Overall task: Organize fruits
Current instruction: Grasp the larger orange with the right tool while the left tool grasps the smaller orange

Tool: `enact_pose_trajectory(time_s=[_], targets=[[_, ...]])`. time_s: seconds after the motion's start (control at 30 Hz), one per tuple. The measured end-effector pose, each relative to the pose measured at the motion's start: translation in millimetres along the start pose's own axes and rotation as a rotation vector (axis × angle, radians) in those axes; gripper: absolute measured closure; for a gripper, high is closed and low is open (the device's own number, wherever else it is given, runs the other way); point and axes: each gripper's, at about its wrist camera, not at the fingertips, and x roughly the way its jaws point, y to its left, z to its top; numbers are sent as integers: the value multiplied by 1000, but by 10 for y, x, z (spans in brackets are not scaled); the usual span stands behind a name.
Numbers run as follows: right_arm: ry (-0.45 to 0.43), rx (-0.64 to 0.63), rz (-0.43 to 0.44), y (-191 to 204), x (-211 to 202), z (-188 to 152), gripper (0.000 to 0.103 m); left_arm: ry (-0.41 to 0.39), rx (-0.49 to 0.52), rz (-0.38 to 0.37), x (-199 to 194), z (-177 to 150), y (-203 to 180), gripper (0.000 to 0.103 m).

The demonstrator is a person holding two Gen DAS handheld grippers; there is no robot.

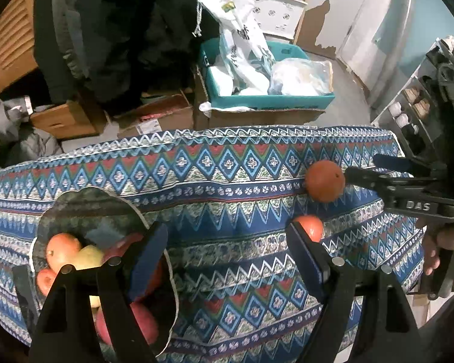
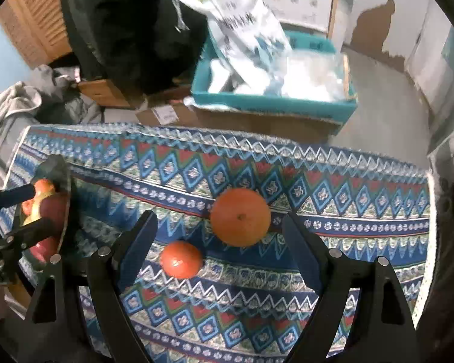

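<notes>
A large orange (image 2: 240,216) lies on the patterned tablecloth (image 2: 348,211), between the open fingers of my right gripper (image 2: 218,217) and nearer the right one, untouched. A smaller red-orange fruit (image 2: 181,258) rests just in front of it on the left. In the left wrist view, my left gripper (image 1: 227,227) is open over bare cloth. Its left finger overlaps a dark glass bowl (image 1: 90,193) holding several apples (image 1: 63,249) and a yellowish pear (image 1: 89,257). Its right finger half hides the small fruit (image 1: 310,227). The orange (image 1: 325,181) sits at the right gripper's (image 1: 360,166) fingertips.
The cloth-covered table ends at its far edge (image 1: 227,133). Beyond it stand a teal crate (image 1: 269,99) of plastic bags on cardboard boxes and a dark jacket (image 1: 121,30). A shoe rack (image 1: 414,112) stands at the right. A person's hand (image 1: 445,242) holds the right gripper.
</notes>
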Motion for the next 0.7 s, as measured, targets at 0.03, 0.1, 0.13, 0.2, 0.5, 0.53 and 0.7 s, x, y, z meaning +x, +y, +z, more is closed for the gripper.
enact_pose_trajectory(time_s=[0.03, 0.1, 0.13, 0.2, 0.5, 0.53, 0.7], targets=[[13, 8, 4, -36, 69, 12, 18, 5, 1, 0, 44, 14, -12, 21], [32, 17, 3, -85, 197, 20, 18, 15, 3, 0, 129, 32, -38, 21], [48, 19, 2, -110, 283, 17, 18, 19, 4, -1, 168, 43, -46, 21], [70, 23, -4, -136, 392, 5, 18, 33, 8, -4, 248, 62, -61, 21], [126, 17, -9, -189, 750, -45, 18, 79, -5, -20, 513, 130, -101, 21], [127, 18, -6, -202, 767, -50, 18, 84, -9, -21, 539, 130, -103, 21], [131, 20, 8, -212, 865, -56, 29, 104, -24, -38, 613, 111, -138, 21]])
